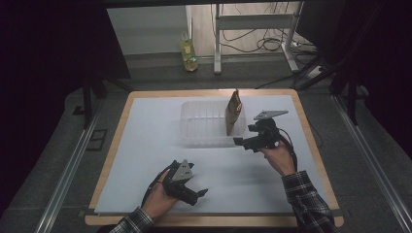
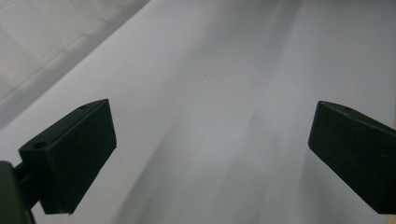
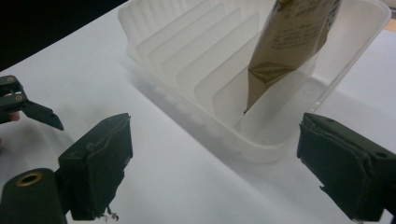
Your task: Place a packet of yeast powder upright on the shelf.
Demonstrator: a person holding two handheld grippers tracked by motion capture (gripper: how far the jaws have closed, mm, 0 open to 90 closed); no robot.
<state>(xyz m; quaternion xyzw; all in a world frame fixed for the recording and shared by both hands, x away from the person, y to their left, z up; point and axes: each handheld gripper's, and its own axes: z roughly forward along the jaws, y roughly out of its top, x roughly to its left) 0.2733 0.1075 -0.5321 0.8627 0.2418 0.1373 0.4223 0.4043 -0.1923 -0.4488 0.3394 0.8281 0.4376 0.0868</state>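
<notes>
1. Left gripper (image 1: 187, 187): hand rests low near the table's (image 1: 145, 145) front edge, black jaws wide apart over bare white surface, nothing between them.
2. Clear ribbed plastic bin (image 1: 204, 127): near the far edge, rectangular, translucent.
3. Brown paper pouch (image 1: 233, 110): stands tilted in the bin's right end, matte, creased.
4. Right gripper (image 1: 248, 141): beside the bin's right front corner, jaws wide, empty.

A wooden-edged table (image 1: 311, 141) carries a white sheet (image 1: 145, 145) that covers nearly all of its top, leaving a thin wood border. Directly on the sheet, toward its far side and right of centre, sits a clear ribbed plastic container (image 1: 204, 127). A brown paper packet (image 1: 233, 112) stands upright inside the container's right end, apparently leaning on its wall.
</notes>
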